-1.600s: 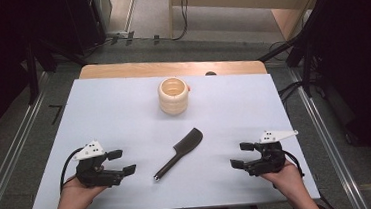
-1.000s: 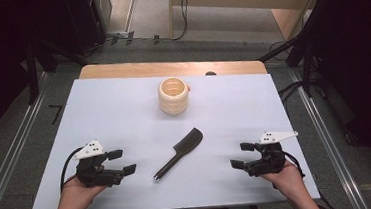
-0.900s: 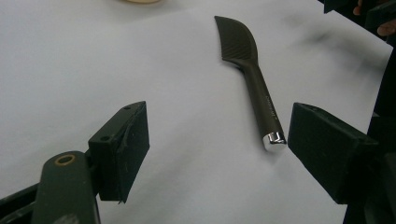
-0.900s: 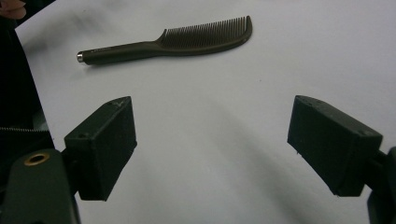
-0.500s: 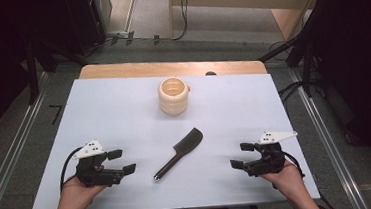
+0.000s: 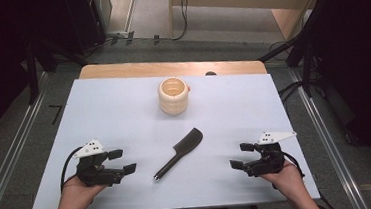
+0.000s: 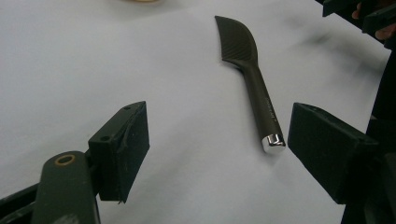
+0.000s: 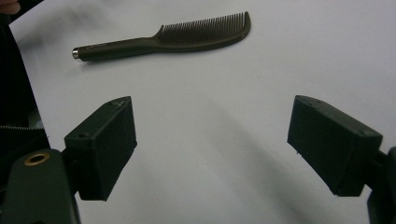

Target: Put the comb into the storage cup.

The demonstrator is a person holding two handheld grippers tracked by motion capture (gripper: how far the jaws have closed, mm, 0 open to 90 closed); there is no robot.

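A dark comb [image 6: 178, 152] lies flat near the middle of the white table [image 6: 123, 104], handle toward the front left, teeth end toward the back right. Behind it stands a cream ribbed cup [image 6: 174, 95]. My left gripper [image 6: 123, 161] rests at the front left, open, pointing right toward the comb [image 7: 252, 74], nothing between its pads. At the front right my right gripper [image 6: 241, 155] is open too, pointing left; the comb [image 8: 168, 38] lies beyond its jaws with the toothed edge facing it.
A wooden strip [image 6: 170, 68] runs along the table's far edge, with a small dark knob [image 6: 210, 74] on it. Metal rails [image 6: 7, 163] flank the table on both sides. Cables lie on the floor behind.
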